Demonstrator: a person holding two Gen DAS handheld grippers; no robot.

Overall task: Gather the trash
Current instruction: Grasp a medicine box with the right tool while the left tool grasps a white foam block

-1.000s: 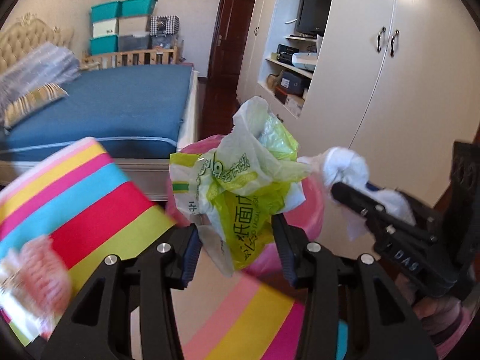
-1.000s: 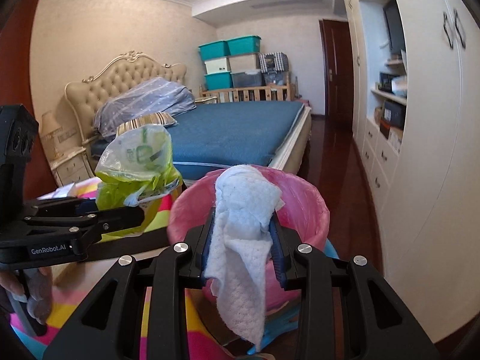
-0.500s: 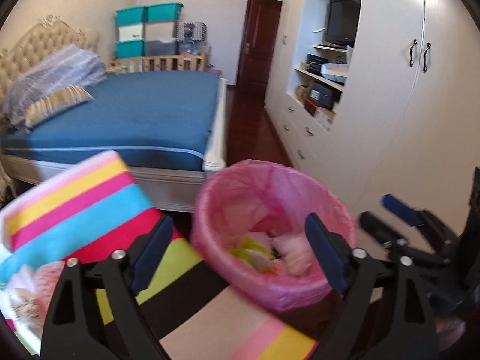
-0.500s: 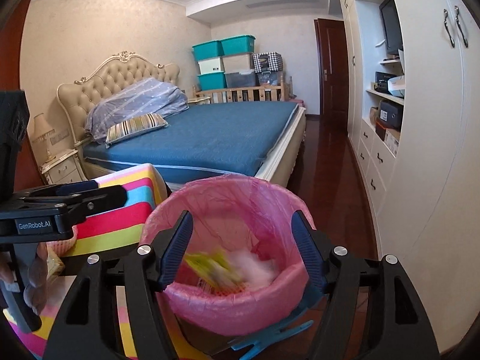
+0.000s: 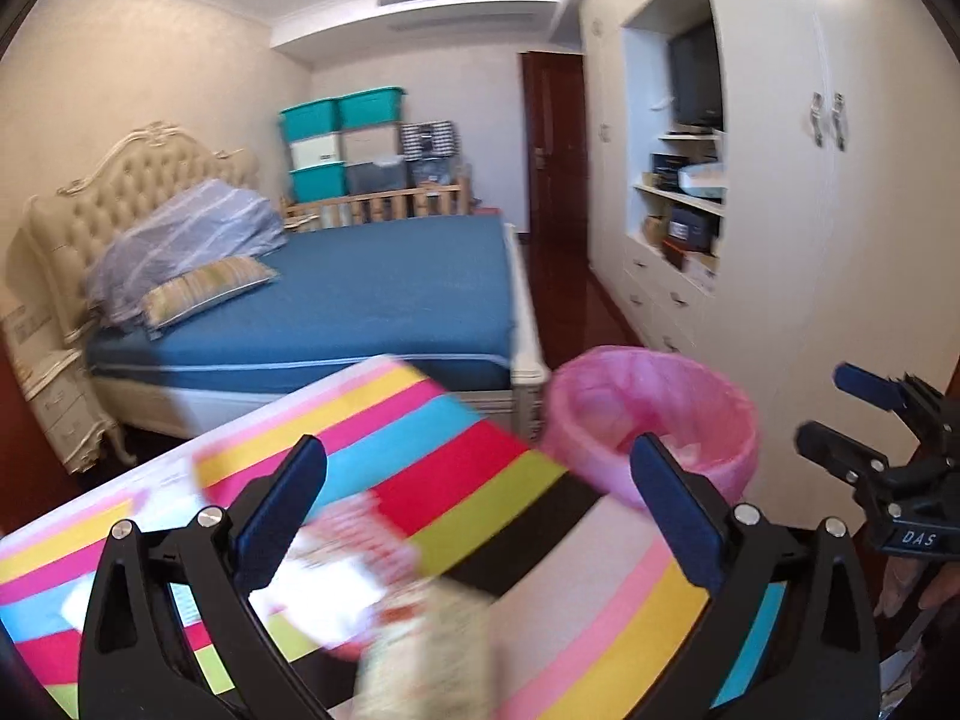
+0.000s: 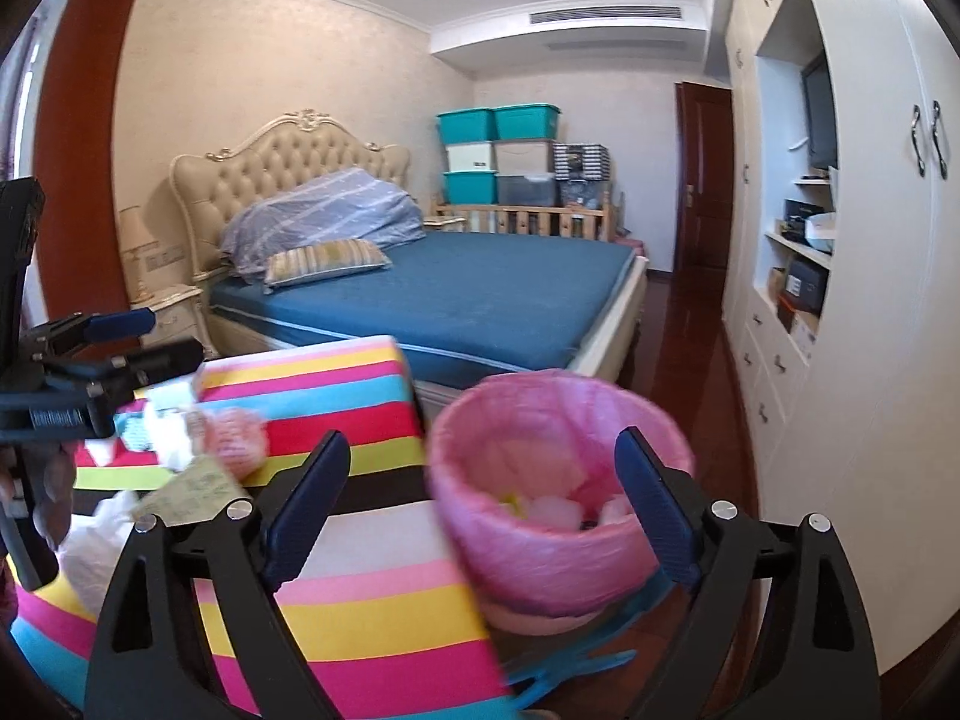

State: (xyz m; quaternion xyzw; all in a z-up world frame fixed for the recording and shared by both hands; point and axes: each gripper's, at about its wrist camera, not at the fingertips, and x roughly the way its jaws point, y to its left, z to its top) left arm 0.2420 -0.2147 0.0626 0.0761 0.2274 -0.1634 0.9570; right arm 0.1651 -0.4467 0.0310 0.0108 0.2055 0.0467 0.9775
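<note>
Bedroom setting: left gripper [image 5: 478,515] and right gripper [image 5: 835,409], marked "DAS", both spread empty over striped table [image 5: 456,438] beside pink bin [image 6: 558,504].

My left gripper [image 5: 480,516] hangs over the striped table [image 5: 456,456], jaws spread, with blurred wrappers [image 5: 360,546] lying on the cloth below it. The lined bin [image 6: 558,498] stands just off the table's right edge, scraps inside, my right gripper [image 6: 480,510] before it. The bed [image 6: 456,294] lies behind both.

White letters "DAS" on the black body of the right tool [image 5: 840,414], left-wrist view.
</note>
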